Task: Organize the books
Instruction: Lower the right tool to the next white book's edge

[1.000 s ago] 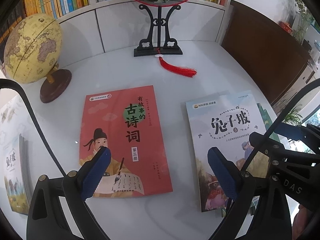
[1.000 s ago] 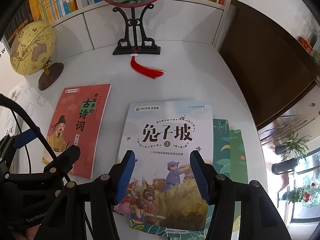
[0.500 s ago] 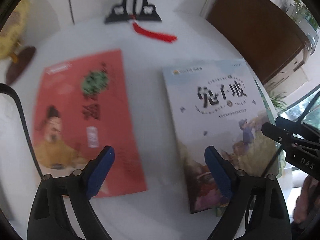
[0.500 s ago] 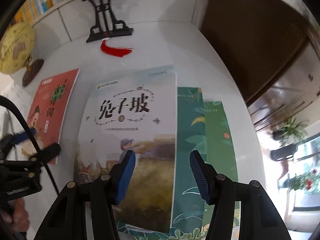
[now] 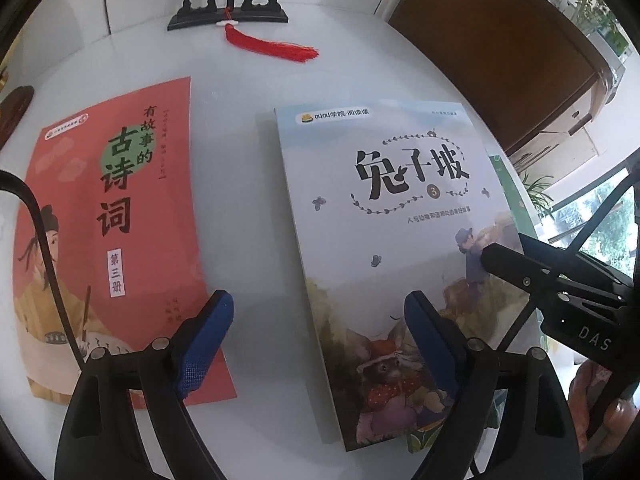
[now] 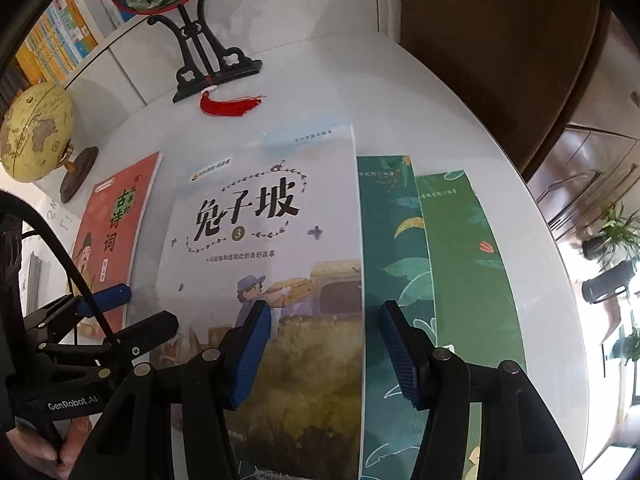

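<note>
Moved: both hand-held grippers dropped closer over the pale-blue glossy rabbit-cover paperback [image 5: 384, 216].
Left hand-held gripper [image 5: 316, 344]: wide, closing, empty.
Right hand-held gripper [image 6: 324, 356]: half-open, empty.
Handling: probably light, floppy, slick; pinch its right edge.

Both cameras sit on the grippers and look steeply down at the white table [image 5: 248, 184], from close above it.

The left camera looks between its own two blue fingers [image 5: 202, 344]. The red book [image 5: 116, 236] lies at 9 o'clock and the pale rabbit book [image 5: 384, 240] at 3 o'clock. The black stand [image 5: 228, 12] is at 12 o'clock.

The right camera hangs over the rabbit book [image 6: 272, 260], with green books [image 6: 440, 280] at 3 o'clock and a globe [image 6: 36, 132] at 10 o'clock.

Both views share the rabbit book, the red book [image 6: 116, 232], the stand [image 6: 212, 64] and the red tassel [image 6: 228, 104]. Each view also shows the other gripper at its edge.
</note>
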Action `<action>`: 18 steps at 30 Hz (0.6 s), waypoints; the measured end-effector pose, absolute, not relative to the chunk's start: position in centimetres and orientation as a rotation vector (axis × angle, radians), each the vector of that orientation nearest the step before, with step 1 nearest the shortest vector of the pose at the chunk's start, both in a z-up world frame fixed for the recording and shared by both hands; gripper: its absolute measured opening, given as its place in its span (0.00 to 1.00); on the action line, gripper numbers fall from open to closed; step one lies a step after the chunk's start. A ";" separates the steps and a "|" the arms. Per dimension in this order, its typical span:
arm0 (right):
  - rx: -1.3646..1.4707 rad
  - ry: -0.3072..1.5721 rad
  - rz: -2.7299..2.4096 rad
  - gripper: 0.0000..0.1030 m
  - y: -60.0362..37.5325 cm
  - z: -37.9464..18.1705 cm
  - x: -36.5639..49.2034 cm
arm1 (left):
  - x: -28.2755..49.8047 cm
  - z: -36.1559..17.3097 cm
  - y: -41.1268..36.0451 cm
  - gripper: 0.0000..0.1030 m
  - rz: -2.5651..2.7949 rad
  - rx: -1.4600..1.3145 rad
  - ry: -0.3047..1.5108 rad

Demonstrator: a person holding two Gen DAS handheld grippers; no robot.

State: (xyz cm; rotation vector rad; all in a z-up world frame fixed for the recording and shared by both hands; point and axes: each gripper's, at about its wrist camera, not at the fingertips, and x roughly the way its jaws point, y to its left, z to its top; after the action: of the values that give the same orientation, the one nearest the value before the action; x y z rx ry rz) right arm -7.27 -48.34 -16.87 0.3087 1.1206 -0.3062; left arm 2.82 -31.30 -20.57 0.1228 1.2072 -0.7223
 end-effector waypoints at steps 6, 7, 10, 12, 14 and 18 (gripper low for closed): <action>0.263 1.119 -0.275 0.49 -47.7 -16.9 -6.7 | 2.6 -20.6 -31.4 0.83 -0.749 0.110 1.210; 0.261 1.116 -0.270 0.49 -47.7 -17.0 -6.6 | 2.6 -20.6 -31.5 0.83 -0.756 0.109 1.210; 0.227 1.112 -0.261 0.49 -47.2 -17.0 -6.3 | 2.3 -20.5 -31.8 0.83 -0.771 0.120 1.209; 0.208 1.113 -0.258 0.49 -47.0 -17.1 -6.1 | 2.2 -20.5 -32.0 0.83 -0.775 0.126 1.209; 0.202 1.116 -0.257 0.49 -46.9 -17.1 -6.0 | 2.0 -20.5 -32.1 0.83 -0.772 0.135 1.216; 0.199 1.129 -0.260 0.49 -46.9 -17.1 -5.7 | 1.6 -20.6 -32.3 0.83 -0.756 0.177 1.219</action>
State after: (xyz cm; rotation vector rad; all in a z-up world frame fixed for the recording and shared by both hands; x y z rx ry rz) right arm -5.66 -46.95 -17.08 0.1988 1.1287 -0.2599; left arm 1.58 -32.31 -20.60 0.1771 1.2189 -0.7559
